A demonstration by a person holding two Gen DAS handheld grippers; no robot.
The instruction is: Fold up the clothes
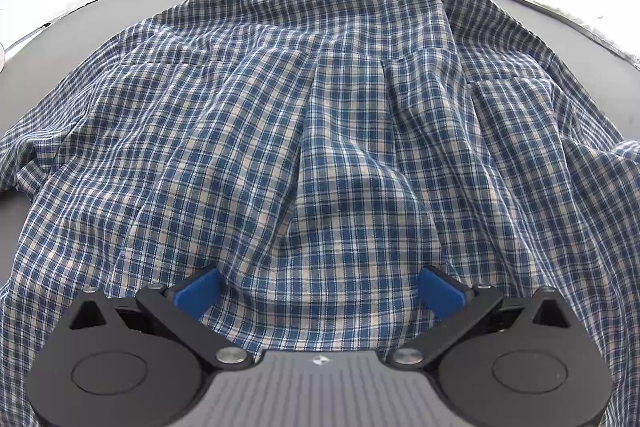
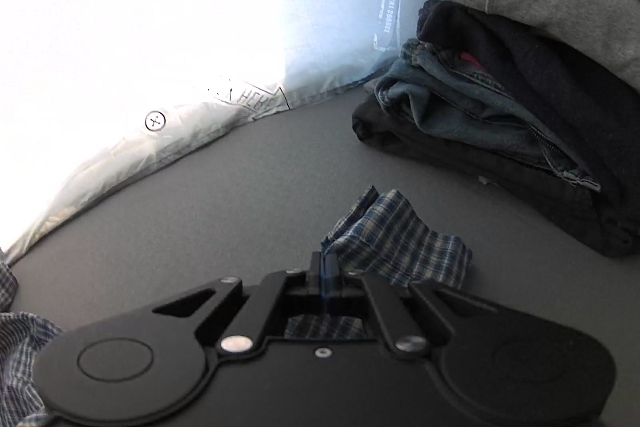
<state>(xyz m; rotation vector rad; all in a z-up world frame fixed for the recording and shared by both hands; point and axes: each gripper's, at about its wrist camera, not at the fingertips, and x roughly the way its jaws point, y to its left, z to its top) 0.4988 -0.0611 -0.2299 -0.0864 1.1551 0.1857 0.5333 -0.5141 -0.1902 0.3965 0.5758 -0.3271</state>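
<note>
A plaid shirt [image 1: 320,115] is spread over a grey tabletop [image 2: 224,195], with one hand-held gripper poised above it and the other pinched on its edge.

In the left wrist view, the left hand-held gripper [image 1: 320,291] is seen with its blue pads [image 1: 198,291] set wide apart, nothing being pressed between them, while the blue, white and tan checked cloth lies rumpled just beyond and below. In the right wrist view, the right hand-held gripper [image 2: 325,267] is seen with its fingers brought fully together on a bunched corner of the same shirt, which is fanned out past the fingertips onto the tabletop. A stack of folded clothes [image 2: 520,99] is seen to the right, well apart from the clamped corner, and a pale plastic sheet [image 2: 240,27] is seen along the far edge.
</note>
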